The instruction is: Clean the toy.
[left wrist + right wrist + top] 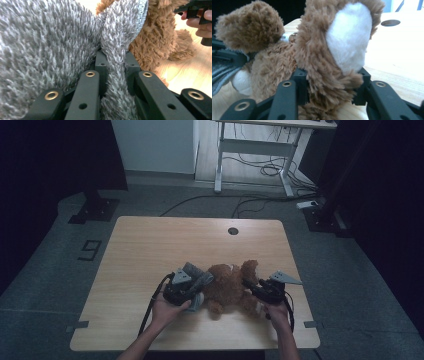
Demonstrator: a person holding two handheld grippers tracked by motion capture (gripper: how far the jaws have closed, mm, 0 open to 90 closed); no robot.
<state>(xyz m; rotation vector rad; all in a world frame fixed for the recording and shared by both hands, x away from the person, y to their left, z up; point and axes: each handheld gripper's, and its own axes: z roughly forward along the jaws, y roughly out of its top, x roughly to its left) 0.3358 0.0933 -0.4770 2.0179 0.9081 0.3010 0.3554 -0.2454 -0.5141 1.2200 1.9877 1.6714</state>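
Note:
A brown plush teddy bear (230,285) lies on the wooden table (150,245) near its front edge. A grey fuzzy cloth (198,279) sits at the bear's left end. In the left gripper view my left gripper (115,60) is shut on a fold of that grey cloth (50,37), with the bear (160,37) just behind it. My right gripper (329,75) is shut on the bear's leg below its white-soled foot (348,35). From above, the left gripper (192,289) and the right gripper (252,287) flank the bear.
A round cable hole (233,231) sits at the table's far edge. Beyond the table stand a white desk frame (255,150) with cables on the floor and dark stand bases (95,210) at both sides. The person's other hand (200,22) shows in the left gripper view.

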